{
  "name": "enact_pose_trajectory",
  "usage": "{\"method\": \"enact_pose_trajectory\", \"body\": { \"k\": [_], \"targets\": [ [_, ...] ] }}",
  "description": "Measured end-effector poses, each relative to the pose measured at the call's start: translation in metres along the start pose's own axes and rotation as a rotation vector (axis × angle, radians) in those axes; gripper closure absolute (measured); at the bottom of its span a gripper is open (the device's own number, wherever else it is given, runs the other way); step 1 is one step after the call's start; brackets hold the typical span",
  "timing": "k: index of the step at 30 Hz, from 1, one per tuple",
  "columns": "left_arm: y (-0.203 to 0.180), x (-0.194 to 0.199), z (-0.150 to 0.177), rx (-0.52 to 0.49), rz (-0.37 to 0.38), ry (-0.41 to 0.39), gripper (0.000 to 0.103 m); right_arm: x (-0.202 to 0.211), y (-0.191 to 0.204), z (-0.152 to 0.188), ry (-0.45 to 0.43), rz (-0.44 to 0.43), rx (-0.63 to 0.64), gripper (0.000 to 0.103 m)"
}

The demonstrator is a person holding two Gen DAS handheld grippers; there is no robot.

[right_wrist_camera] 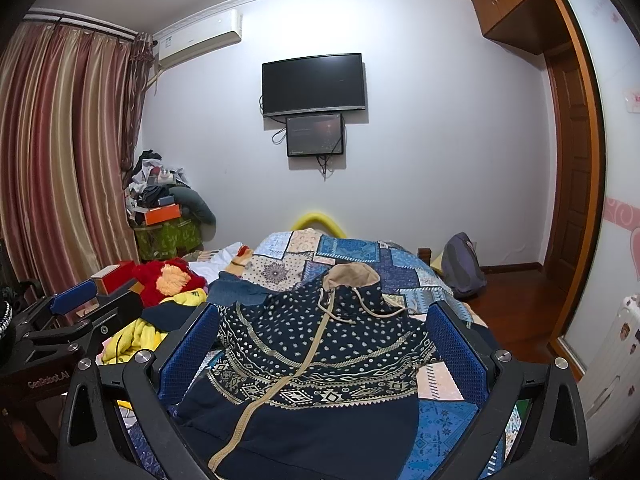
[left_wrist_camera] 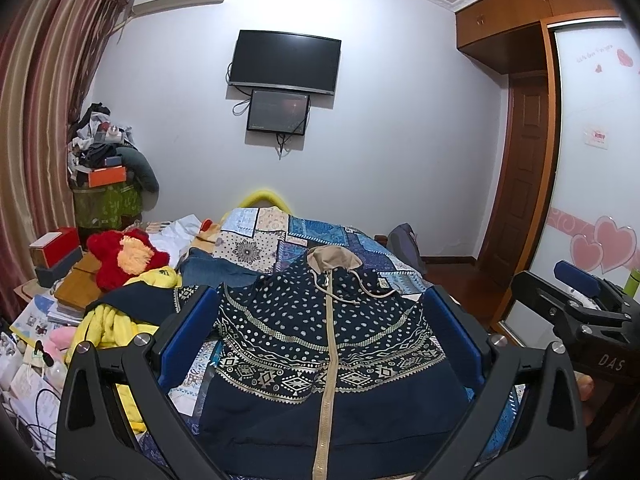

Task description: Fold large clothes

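"DAS" on right tongs [left_wrist_camera: 576, 292]; "GenRobot.AI" on left tongs [right_wrist_camera: 76, 300].

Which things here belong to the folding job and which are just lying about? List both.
For the job:
navy patterned hoodie
left gripper, open
right gripper, open
patchwork bedspread it lies on

Lying about:
red plush toy
yellow garment
jeans
wall TV
backpack

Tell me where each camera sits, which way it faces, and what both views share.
Left wrist: on the left gripper, facing along the bed toward the TV wall; its open blue fingers frame the patterned hoodie; the right gripper shows at right.
Right wrist: on the right gripper, same heading; open fingers frame the hoodie; the left gripper shows at left.
Shared: hoodie, patchwork quilt, TV.
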State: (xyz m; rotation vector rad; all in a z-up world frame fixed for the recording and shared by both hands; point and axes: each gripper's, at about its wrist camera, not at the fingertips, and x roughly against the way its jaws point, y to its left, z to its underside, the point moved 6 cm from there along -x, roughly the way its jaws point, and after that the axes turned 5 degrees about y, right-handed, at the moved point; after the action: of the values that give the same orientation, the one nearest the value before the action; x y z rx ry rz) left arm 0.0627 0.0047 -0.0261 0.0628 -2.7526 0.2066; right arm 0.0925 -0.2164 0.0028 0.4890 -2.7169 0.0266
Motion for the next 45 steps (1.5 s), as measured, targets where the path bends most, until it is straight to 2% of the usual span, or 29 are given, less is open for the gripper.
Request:
{"method": "enact_pose_trajectory", "body": {
  "k": [19, 28, 37, 45],
  "targets": [
    [0.008, -0.007, 0.004, 0.007, -0.015, 0.000, 0.000, -0.006, 0.003, 0.000, 0.009, -0.002, 0.002, 0.000],
    [0.028, -0.029, 0.003, 0.005, -0.055, 0.016, 0.000, -0.037, 0.001, 0.002, 0.056, 0.006, 0.007, 0.000],
    [0.081, -0.090, 0.002, 0.031, -0.150, 0.070, 0.000, -0.107, 0.004, 0.000, 0.126, 0.020, 0.031, 0.000],
    [0.177, -0.170, 0.027, 0.107, -0.260, 0.179, 0.000, -0.206, -0.002, 0.010, 0.238, 0.046, 0.040, 0.000]
  ]
}}
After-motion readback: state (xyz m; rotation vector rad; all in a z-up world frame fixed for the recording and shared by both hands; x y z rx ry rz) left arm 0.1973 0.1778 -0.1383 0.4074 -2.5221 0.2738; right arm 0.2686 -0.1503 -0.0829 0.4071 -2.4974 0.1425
